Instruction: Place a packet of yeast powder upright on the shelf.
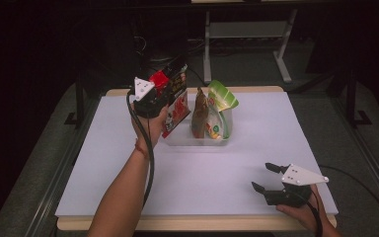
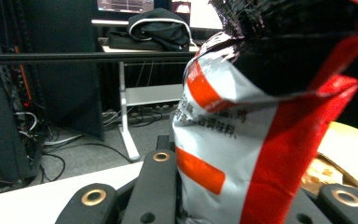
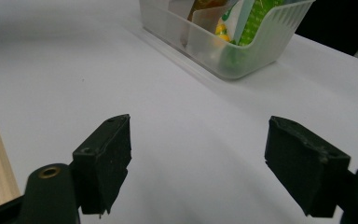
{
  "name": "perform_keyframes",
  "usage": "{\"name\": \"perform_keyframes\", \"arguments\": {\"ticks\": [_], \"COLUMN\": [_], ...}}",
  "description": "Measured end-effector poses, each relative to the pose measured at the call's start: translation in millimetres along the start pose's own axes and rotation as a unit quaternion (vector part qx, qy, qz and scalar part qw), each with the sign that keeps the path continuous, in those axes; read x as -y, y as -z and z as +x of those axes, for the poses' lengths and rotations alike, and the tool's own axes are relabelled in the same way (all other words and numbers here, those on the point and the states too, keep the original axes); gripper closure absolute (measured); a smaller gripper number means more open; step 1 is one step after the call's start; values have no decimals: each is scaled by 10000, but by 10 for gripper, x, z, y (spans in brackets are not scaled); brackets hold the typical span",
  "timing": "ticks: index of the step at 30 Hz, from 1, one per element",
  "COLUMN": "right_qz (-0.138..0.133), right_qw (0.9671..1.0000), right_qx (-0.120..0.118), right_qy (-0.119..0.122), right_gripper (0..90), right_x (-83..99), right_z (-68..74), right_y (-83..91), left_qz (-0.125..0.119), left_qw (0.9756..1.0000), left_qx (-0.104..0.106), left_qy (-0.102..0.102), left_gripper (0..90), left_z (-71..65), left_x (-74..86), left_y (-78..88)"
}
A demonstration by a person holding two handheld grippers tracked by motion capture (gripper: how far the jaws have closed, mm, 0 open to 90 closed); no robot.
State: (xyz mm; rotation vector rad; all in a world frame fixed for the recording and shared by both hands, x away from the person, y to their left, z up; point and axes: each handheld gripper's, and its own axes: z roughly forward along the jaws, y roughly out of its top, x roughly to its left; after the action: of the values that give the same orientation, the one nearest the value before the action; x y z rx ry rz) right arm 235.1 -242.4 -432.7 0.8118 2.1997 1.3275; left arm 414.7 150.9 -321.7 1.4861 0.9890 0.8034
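Observation:
My left gripper (image 1: pixel 164 88) is shut on a red, black and white snack bag (image 1: pixel 176 101), held upright above the left end of a translucent bin (image 1: pixel 197 141). In the left gripper view the snack bag (image 2: pixel 270 121) stands close up, and my left gripper (image 2: pixel 249 205) clamps its lower part between the black jaws. A brown packet (image 1: pixel 199 116) and a green packet (image 1: pixel 221 104) stand inside the bin. My right gripper (image 1: pixel 268 177) rests near the table's front right, open with nothing between its jaws. In the right gripper view, my right gripper (image 3: pixel 198 149) points over the white surface toward the bin (image 3: pixel 261 51).
The white table top (image 1: pixel 227 173) has a wooden front edge (image 1: pixel 197 222). Beyond the far edge stand a desk frame (image 1: pixel 246 34) and dark equipment, with cables on the floor (image 2: pixel 65 140).

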Motion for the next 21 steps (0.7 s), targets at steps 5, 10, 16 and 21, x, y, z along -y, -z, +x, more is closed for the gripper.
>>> {"name": "perform_keyframes", "arguments": {"ticks": [5, 10, 16, 21], "right_qz": [17, 49, 35, 34], "right_qw": [10000, 9999, 9999, 9999], "right_qx": [-48, -85, -114, -146], "right_qy": [13, 36, 30, 59], "right_gripper": [219, 219, 220, 220], "right_x": [0, 2, 3, -1], "right_z": [5, 16, 14, 27], "right_y": [-4, -10, -7, -8], "left_qz": [-4, -44, -39, 64], "left_qw": [9999, 9998, 9995, 9997], "left_qx": [-113, -176, -204, -193], "left_qy": [-31, 16, 236, 133], "left_gripper": [813, 813, 813, 812], "left_z": [-47, -89, -104, -118], "left_x": [23, 49, 133, 261], "left_y": [-72, -138, -200, -260]}}
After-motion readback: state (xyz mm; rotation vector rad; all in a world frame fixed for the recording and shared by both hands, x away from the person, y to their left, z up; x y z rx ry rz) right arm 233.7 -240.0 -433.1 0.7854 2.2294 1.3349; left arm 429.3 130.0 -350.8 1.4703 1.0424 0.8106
